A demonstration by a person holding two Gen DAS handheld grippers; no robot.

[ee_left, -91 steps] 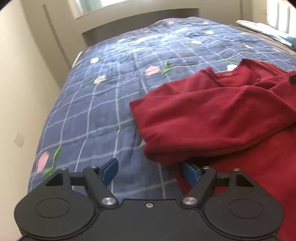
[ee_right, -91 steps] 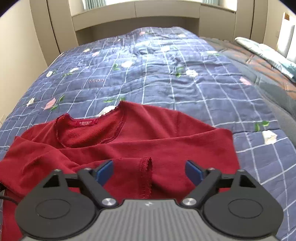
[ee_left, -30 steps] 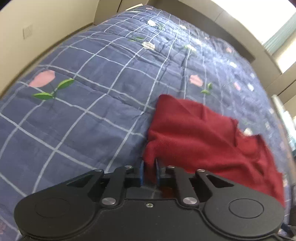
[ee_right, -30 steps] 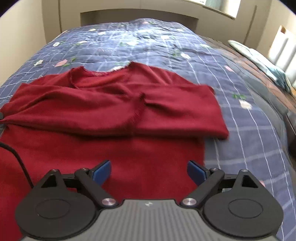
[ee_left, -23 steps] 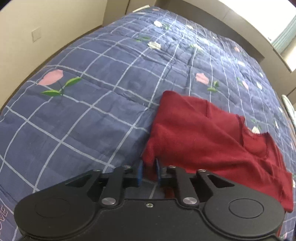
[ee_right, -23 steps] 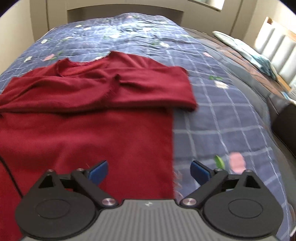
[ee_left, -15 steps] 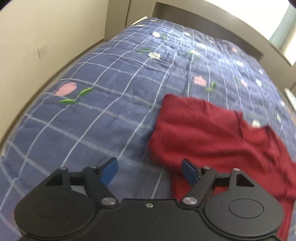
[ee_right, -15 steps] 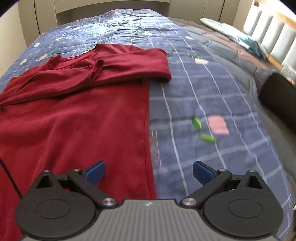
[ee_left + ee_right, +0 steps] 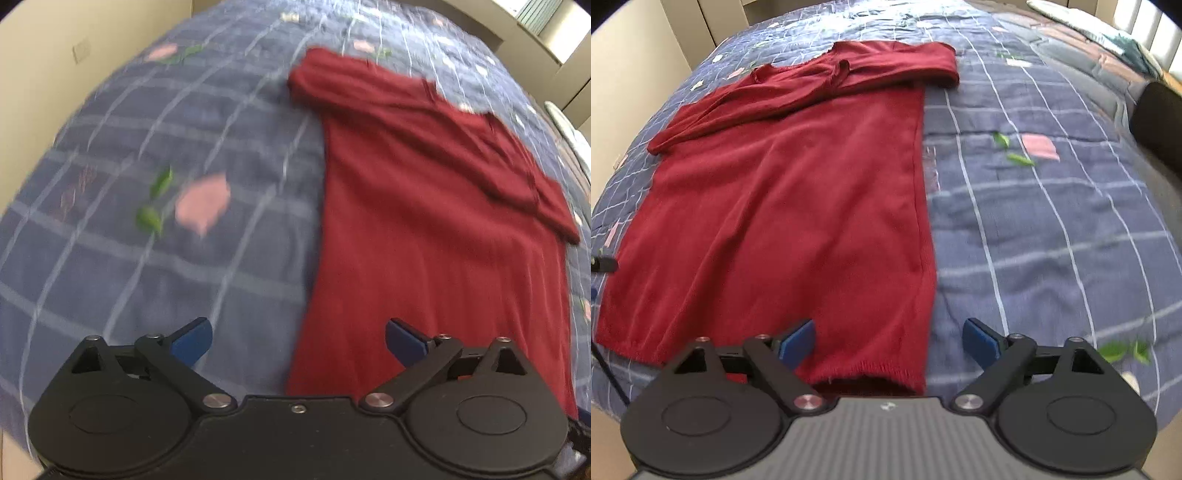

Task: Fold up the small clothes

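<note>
- A second ago the left gripper (image 9: 297, 341) pinched the folded corner of the red sweater (image 9: 436, 221). Now it has let go and slid back toward the bottom of the sweater, and that corner lies far ahead of its jaws.
- The right gripper (image 9: 888, 341) has moved back too. The sweater's bottom edge, which was out of sight before, now sits right at its jaws.
- Both grippers point down at a slant toward the bed.
- The left gripper's jaws are opening and stand very wide. They hold nothing.
- The sweater's left side edge runs between the left jaws. The blue pad (image 9: 404, 341) on the right is over red cloth. The other pad is over the blue blanket (image 9: 166, 258).
- The right gripper's jaws are wide but closing a little. They hold nothing yet.
- The sweater's bottom right corner (image 9: 908, 373) lies between the right jaws. The left pad is over red cloth and the right pad is over the blanket. I cannot tell if any pad touches the cloth.
- The sweater lies flat on the blanket, stretching away from both grippers.
- Its two sleeves (image 9: 820, 85) are folded across the chest at the far end, near the neck hole.
- A pink flower (image 9: 203, 205) on the blanket sits ahead of the left jaws, off to the left side.
</note>
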